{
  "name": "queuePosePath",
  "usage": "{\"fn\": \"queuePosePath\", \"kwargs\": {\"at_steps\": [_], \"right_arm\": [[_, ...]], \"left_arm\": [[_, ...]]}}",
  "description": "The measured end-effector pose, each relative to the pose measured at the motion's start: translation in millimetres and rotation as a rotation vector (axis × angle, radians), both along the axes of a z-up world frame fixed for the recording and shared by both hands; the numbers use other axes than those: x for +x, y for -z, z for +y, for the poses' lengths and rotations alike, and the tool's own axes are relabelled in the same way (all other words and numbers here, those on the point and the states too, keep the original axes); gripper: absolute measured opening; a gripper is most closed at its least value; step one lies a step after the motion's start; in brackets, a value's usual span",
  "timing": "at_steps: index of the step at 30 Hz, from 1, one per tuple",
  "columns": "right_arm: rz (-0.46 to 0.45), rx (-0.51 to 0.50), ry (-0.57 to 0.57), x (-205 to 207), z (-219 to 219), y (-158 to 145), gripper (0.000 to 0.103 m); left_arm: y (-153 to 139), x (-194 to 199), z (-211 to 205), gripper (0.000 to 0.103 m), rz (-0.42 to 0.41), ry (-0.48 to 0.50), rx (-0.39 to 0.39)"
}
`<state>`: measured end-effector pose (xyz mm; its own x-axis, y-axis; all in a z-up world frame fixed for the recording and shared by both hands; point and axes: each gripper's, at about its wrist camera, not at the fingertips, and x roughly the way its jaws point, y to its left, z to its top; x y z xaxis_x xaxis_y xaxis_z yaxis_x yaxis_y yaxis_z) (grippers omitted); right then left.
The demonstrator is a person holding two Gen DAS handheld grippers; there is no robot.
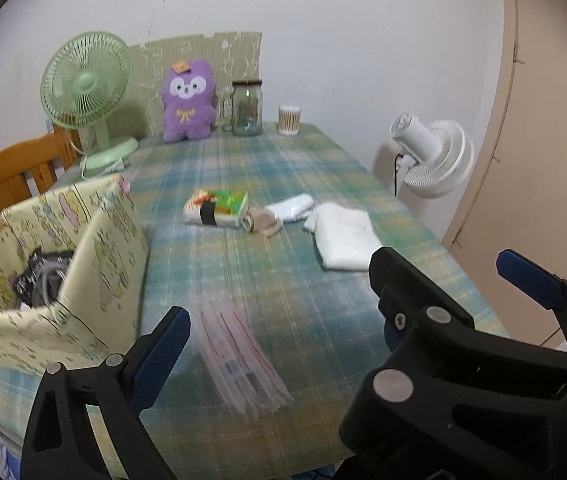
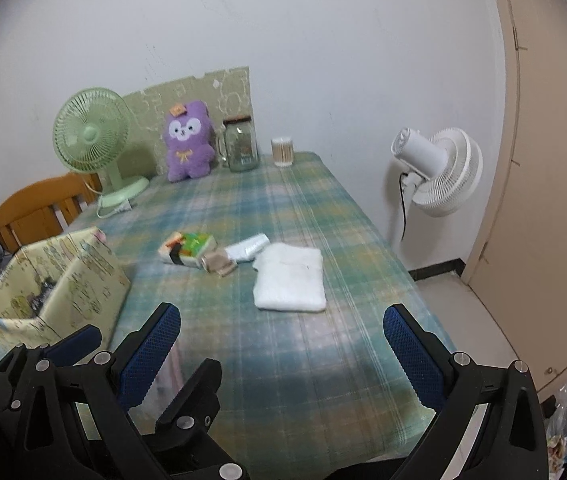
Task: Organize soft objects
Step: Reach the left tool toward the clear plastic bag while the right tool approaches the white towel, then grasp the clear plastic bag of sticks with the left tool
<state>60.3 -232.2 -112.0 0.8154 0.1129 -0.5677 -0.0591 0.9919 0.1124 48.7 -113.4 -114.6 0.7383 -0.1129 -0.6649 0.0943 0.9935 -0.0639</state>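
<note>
Soft items are gathered in a short row at the middle of the counter [image 2: 323, 360], which is covered by a green and blue plaid cloth. From left to right the row is made up of a patterned pouch with a black band [image 2: 186, 249], a small beige roll [image 2: 217, 264], a pale rolled bundle [image 2: 249, 247] and a folded white towel [image 2: 289, 278]. The towel is the nearest of them to the right tool [image 2: 281, 356], lying just beyond its fingertips and slightly right of its centre line; no contact is made. The right tool is held released, its blue-padded fingers [image 2: 151, 356] spread wide with only bare cloth between them.

The left tool [image 1: 335, 312] is likewise held wide apart and nothing is grasped. A clear striped plastic bag [image 1: 243, 360] is seen flat on the counter between its fingers, though whether it is touched cannot be told. In the left wrist view the right tool's black frame overlaps the towel's near corner.

A fabric storage box [image 1: 95, 240] with a cartoon print is placed at the near left edge of the counter, just left of the left tool, with dark items inside. At the far end a purple plush toy [image 2: 187, 140] is propped upright between a green desk fan [image 2: 91, 136] and a glass jar [image 2: 241, 146].
</note>
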Motion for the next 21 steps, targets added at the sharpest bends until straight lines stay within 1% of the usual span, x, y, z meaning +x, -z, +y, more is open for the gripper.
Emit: {"fn": "queuePosePath", "kwargs": {"at_steps": [4,6,8,10,19,21], "right_arm": [[0.030,0.002,-0.002,5,0,14,0.102],[0.042,0.002,-0.004,8,0,20,0.100],[0.055,0.005,-0.004,11,0,25,0.099],[0.063,0.011,-0.006,14,-1,29,0.099],[0.098,0.026,-0.015,23,-1,42,0.098],[0.102,0.028,-0.016,24,-1,43,0.098]], "left_arm": [[14,5,-1,0.096,0.026,-0.020,0.010],[19,8,-1,0.096,0.030,-0.035,0.021],[25,12,-1,0.091,0.050,-0.040,0.019],[30,14,0,0.089,0.065,-0.044,0.014],[41,16,0,0.081,0.083,-0.089,0.039],[41,16,0,0.076,0.081,-0.098,0.051]]}}
